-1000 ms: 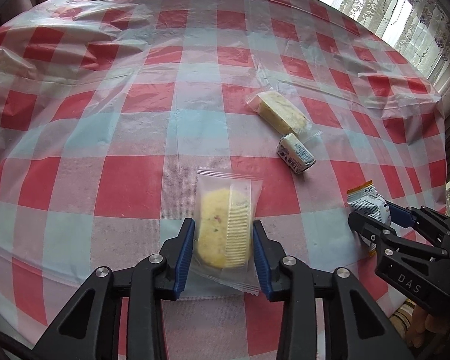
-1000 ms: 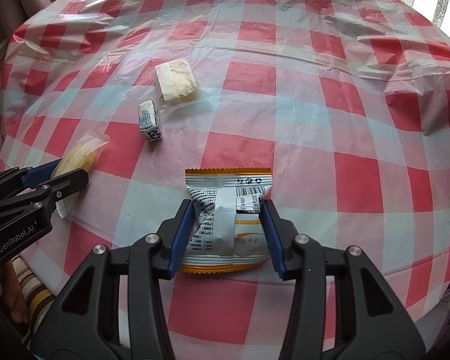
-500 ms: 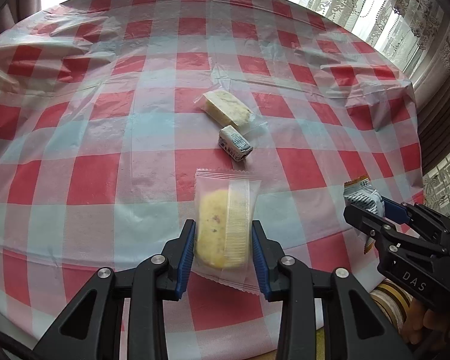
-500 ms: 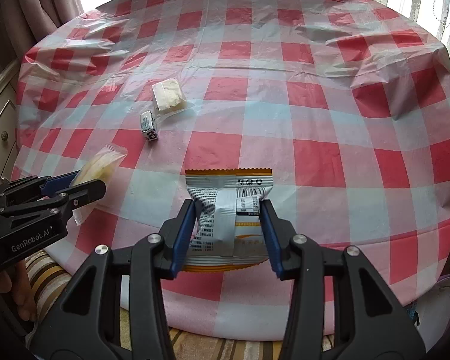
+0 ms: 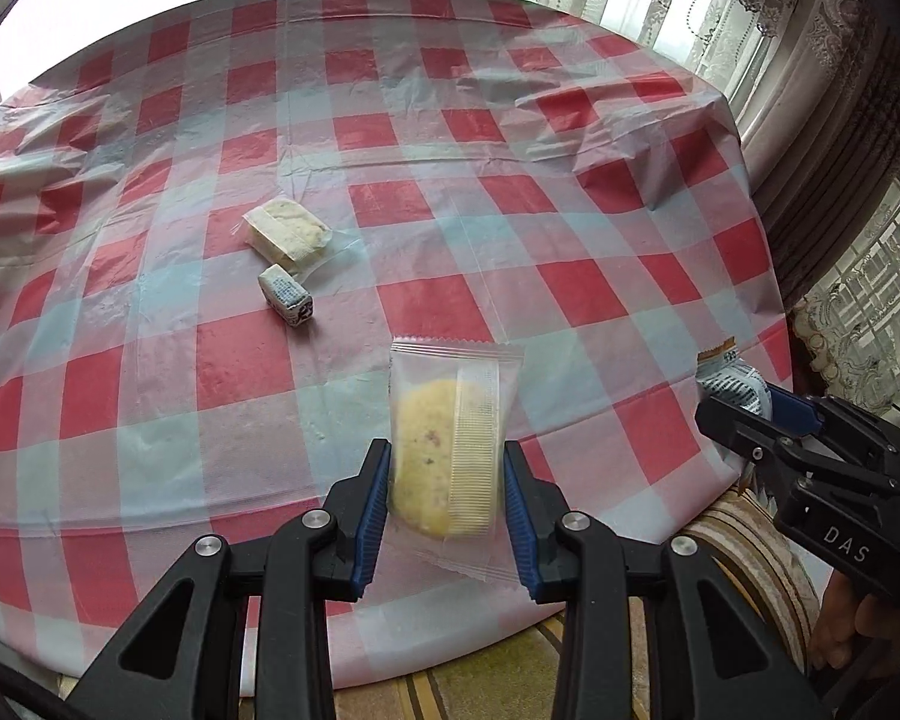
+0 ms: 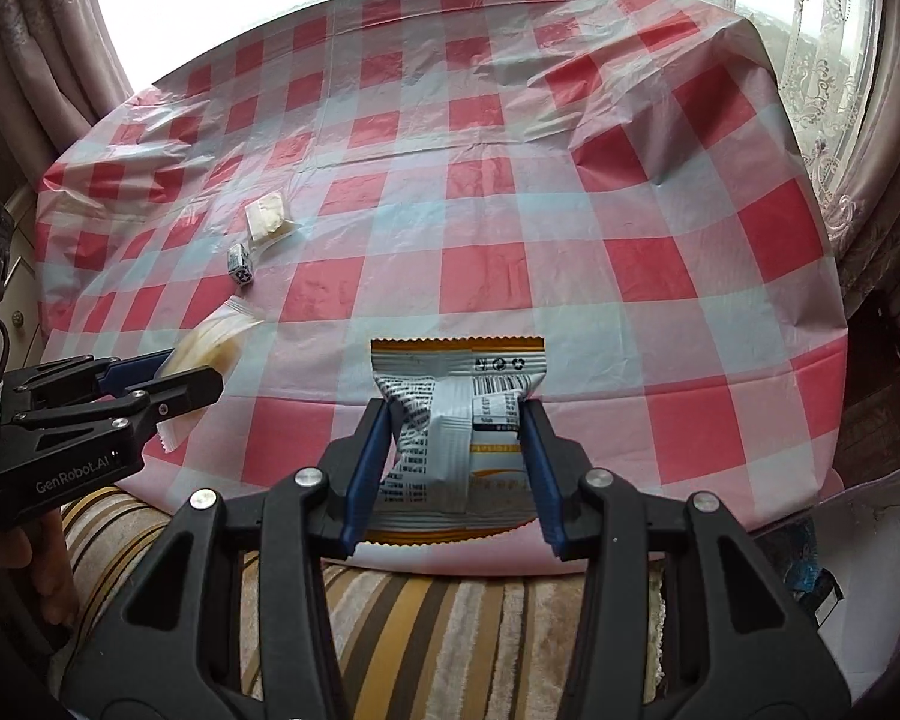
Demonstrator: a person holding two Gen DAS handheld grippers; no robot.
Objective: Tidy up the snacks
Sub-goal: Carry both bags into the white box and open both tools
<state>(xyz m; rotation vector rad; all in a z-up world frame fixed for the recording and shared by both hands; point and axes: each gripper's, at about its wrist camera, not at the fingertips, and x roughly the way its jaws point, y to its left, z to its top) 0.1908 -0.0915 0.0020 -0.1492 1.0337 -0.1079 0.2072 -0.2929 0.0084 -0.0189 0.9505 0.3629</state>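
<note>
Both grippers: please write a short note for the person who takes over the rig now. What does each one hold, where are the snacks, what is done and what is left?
Left gripper: shut on the clear-wrapped yellow cookie, held above the near table edge.
Right gripper: shut on the white and orange snack packet, also lifted over the near edge.
On the red checked tablecloth: a clear-wrapped pale cake and, just in front of it, a small white wrapped candy, close together.
Done: two snacks picked up.
Left: put both down at their place, which no view shows, then collect the two snacks on the table.
</note>
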